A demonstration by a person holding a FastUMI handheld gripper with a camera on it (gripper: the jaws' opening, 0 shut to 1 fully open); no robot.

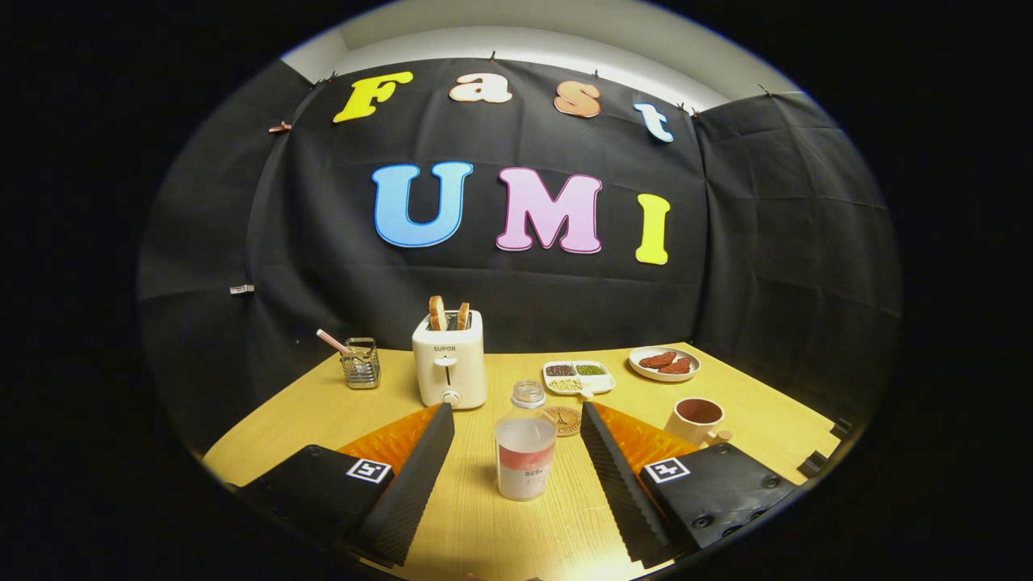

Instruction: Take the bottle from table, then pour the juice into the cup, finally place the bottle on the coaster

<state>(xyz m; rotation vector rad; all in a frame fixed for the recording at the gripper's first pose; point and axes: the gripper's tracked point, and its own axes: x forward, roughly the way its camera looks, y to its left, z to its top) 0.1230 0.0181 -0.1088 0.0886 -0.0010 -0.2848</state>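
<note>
At your far left, a wire basket (361, 363) holds a striped stick, near the back of the wooden table (282, 428). Next comes a smooth white toaster (449, 359) with two bread slices standing in its slots. Your gripper (516, 415) has its fingers spread wide, touching nothing, and the bottle (524, 444) stands upright between them: clear plastic, uncapped, with pale juice low inside. Just behind it lies a round coaster (564, 420), partly hidden by the bottle. Beyond sit a divided dish (579, 377) of grains and a plate (664, 363) of reddish pieces. Right of your right finger stands a cream cup (696, 420), dark inside.
</note>
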